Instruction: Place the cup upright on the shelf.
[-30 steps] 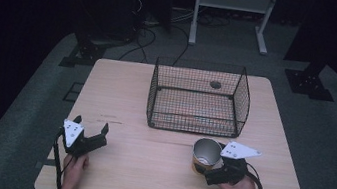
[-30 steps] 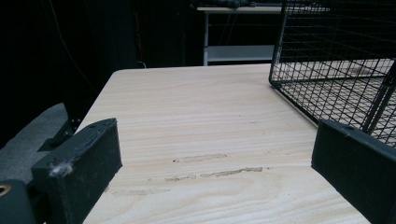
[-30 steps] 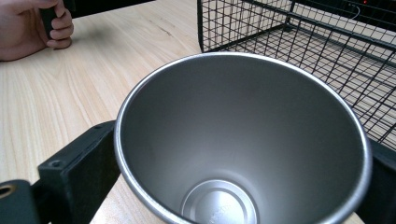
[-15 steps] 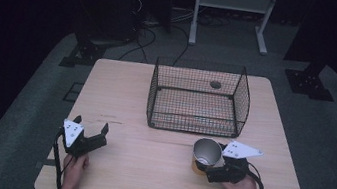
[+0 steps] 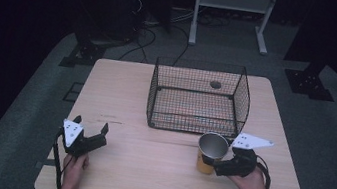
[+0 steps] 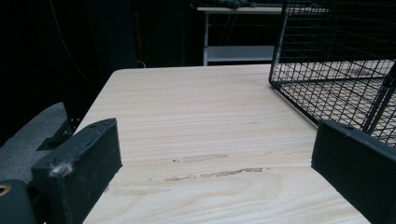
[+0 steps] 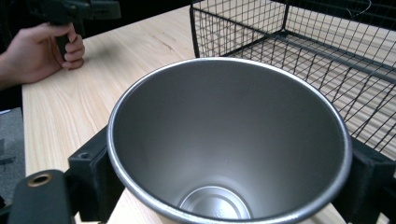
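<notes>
Cup: metal cup (image 5: 211,153) with a yellow-orange outer wall stands upright on the table (image 5: 145,172), just in front of the wire basket's near right corner.
Right gripper: right gripper (image 5: 219,164) sits at the cup's right side, its fingers closed around the cup's body, the person's right hand (image 5: 249,183) behind it.
Right gripper view: looks down into the cup (image 7: 229,140), showing a bare steel inside and a round bottom; one black finger (image 7: 91,172) presses each side of the wall. The yellow outside is hidden from here.
Left gripper: left gripper (image 5: 90,128) rests near the table's front left, well apart from the cup, fingers spread wide with nothing between them.
Left gripper view: wide gap between the two fingers (image 6: 88,158), bare wood with scuff marks across it, and the basket's (image 6: 336,60) corner at the right.
Basket: black wire basket (image 5: 196,98) stands at the table's middle rear; the high view shows a round hole (image 5: 215,85) in the table through its mesh.
Left hand: left hand (image 7: 37,51) gripping its handle appears far off in the right gripper view.
</notes>
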`<control>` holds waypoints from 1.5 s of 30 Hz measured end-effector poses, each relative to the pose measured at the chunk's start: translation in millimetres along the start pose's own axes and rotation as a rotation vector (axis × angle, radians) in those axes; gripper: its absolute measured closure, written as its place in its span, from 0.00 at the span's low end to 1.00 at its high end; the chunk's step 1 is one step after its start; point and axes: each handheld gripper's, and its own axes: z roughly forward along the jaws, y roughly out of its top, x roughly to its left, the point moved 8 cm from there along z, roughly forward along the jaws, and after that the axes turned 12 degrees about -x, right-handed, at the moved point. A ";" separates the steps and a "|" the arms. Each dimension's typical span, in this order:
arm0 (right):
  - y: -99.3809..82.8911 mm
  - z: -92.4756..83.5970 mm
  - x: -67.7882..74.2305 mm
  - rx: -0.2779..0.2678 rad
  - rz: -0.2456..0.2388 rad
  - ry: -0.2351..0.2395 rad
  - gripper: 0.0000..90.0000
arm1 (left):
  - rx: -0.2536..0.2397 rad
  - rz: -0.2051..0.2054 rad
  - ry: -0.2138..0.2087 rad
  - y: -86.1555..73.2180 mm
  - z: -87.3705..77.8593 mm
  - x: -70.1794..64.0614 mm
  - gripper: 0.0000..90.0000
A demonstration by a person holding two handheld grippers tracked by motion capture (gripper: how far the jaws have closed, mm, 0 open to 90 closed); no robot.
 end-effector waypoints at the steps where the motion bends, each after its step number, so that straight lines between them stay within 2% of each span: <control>1: 3.6 -0.8 -0.8 -0.001 0.002 0.005 0.14 | 0.001 -0.001 0.001 0.0 0.0 0.2 0.01; 6: 20.7 -4.7 -1.3 -0.001 0.009 0.036 0.14 | 0.001 -0.002 0.002 -0.1 -0.1 0.3 0.01; 9: 42.4 -6.7 -3.9 -0.005 0.002 0.060 0.14 | 0.003 -0.004 0.003 -0.2 -0.2 0.6 0.01; 10: 42.4 -6.7 -3.9 -0.005 0.002 0.060 0.14 | 0.003 -0.004 0.003 -0.2 -0.2 0.6 0.01; 12: 54.7 -7.2 -7.2 -0.013 0.008 0.072 0.14 | 0.002 -0.002 0.004 -0.1 -0.3 0.4 0.01; 13: 67.2 -7.0 -10.6 -0.023 0.006 0.081 0.14 | 0.001 0.000 0.003 -0.1 -0.3 0.1 0.01; 17: 90.6 -0.8 -18.9 -0.032 -0.008 0.086 0.14 | 0.002 0.000 0.005 -0.1 -0.4 0.2 0.01; 23: 115.9 16.6 -33.9 -0.005 -0.022 0.089 0.14 | 0.002 -0.001 0.004 -0.1 -0.3 0.3 0.01; 28: 125.8 29.7 -44.0 0.013 -0.031 0.081 0.14 | 0.002 -0.002 0.004 -0.1 -0.4 0.5 0.01; 31: 131.6 41.9 -56.2 0.024 -0.018 0.071 0.14 | 0.003 -0.004 0.003 -0.1 -0.4 0.9 0.01; 34: 134.1 47.9 -62.0 0.031 -0.016 0.072 0.14 | 0.003 -0.005 0.004 -0.1 -0.2 0.8 0.01; 36: 137.1 57.0 -71.5 0.034 0.000 0.074 0.14 | 0.003 -0.004 0.003 -0.1 -0.2 0.9 0.01; 38: 137.7 59.2 -73.8 0.035 0.006 0.074 0.14 | 0.003 -0.004 0.003 -0.1 -0.1 1.0 0.01; 39: 138.6 65.9 -81.0 0.033 0.018 0.068 0.14 | 0.002 -0.006 0.003 -0.1 -0.1 1.1 0.01; 45: 136.7 79.0 -91.6 0.043 0.043 0.066 0.14 | 0.002 -0.006 0.001 0.0 -0.3 0.9 0.01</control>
